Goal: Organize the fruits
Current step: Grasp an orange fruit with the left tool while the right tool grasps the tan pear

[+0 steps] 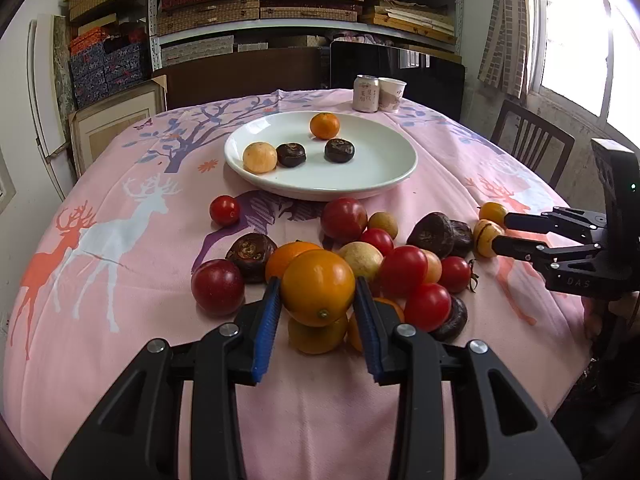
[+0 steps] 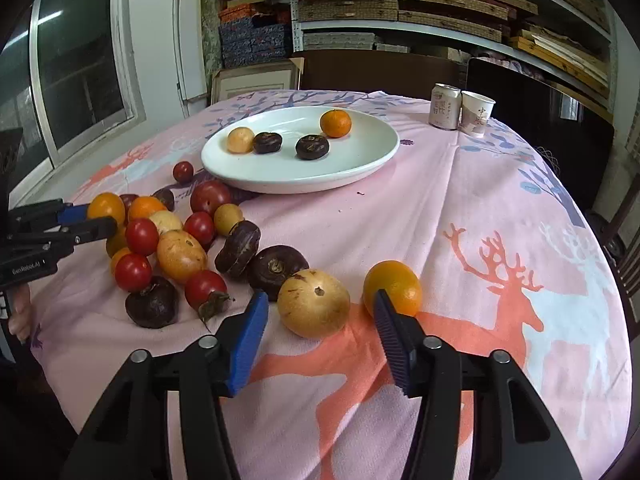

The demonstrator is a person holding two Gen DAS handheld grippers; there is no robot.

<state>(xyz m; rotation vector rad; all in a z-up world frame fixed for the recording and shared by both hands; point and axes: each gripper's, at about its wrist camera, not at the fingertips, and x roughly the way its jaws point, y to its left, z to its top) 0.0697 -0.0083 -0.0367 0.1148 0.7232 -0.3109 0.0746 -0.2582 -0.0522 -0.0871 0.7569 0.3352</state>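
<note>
Only left gripper (image 1: pixel 316 300) view: orange (image 1: pixel 318 287) pinched between pads.

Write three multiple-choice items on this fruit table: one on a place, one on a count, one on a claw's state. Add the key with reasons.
1. Where do the can and paper cup stand?
A. on the plate
B. on the cloth beyond the plate
C. among the fruit pile

2. How many fruits lie on the white plate?
A. two
B. four
C. six

3. What is the left claw doing?
A. closed on an orange fruit
B. open above the plate
C. holding a red tomato

Key: 1 B, they stand side by side past the plate's far rim. 2 B, one orange, one pale and two dark fruits. 3 A, both blue pads press the fruit's sides.
</note>
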